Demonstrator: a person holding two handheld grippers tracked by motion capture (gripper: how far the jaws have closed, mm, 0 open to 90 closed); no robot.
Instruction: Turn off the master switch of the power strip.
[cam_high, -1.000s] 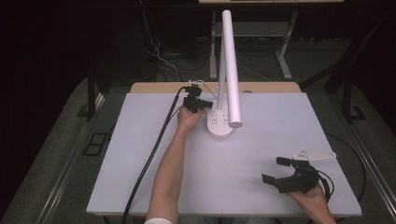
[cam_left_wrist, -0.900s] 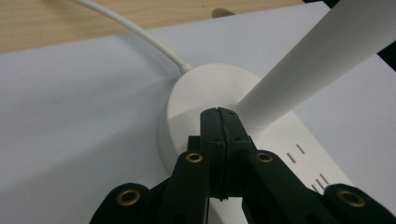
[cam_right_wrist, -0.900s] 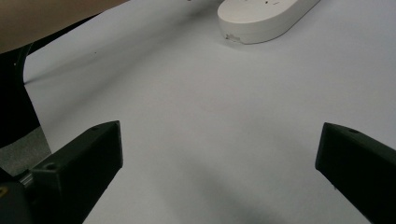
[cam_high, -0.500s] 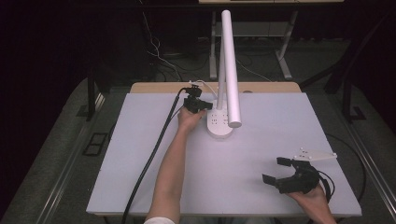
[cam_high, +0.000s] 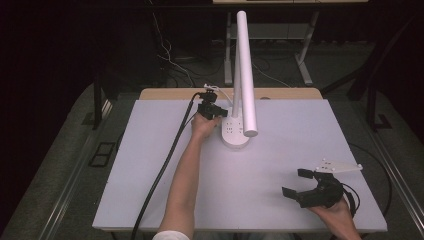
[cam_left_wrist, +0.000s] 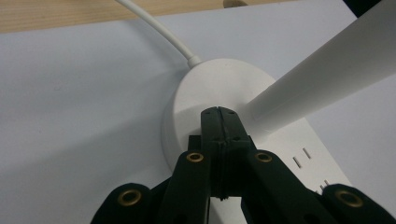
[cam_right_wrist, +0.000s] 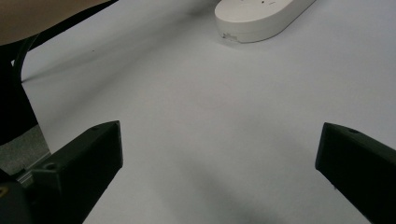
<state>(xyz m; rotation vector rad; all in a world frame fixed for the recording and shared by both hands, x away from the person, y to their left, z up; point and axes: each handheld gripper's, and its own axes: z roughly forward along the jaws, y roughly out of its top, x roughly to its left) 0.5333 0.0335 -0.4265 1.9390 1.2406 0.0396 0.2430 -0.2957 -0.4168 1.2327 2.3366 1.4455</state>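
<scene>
Desk lamp (cam_high: 239, 131): white, oval base w/ outlet slots on top, sits toward the far-centre of the table (cam_high: 150, 170); long white tube arm (cam_high: 244, 65) rises from the base and leans toward my side. White cord (cam_left_wrist: 159, 28) leaves the far end of the base.

L gripper (cam_high: 212, 108) at the base's left-far end. In the left gripper view its jaws are pressed together, nothing between them, tips on or just above the base top right beside the arm's foot (cam_left_wrist: 261, 109). Looks like a press on a button or touch spot, but I can't see any switch under the tips.

R gripper (cam_high: 306, 186) near the table's near-right corner, well apart from the lamp, jaws spread wide, empty. In its own view, bare table surface between the jaws, base end at the top.

Risks, my call:
- Off-centre push could tip or slide the base; tall arm gives leverage.
- Tips could skid into the arm's foot.

Unclear: contact vs hover; lamp on/off; cord's far end runs off behind the table.
</scene>
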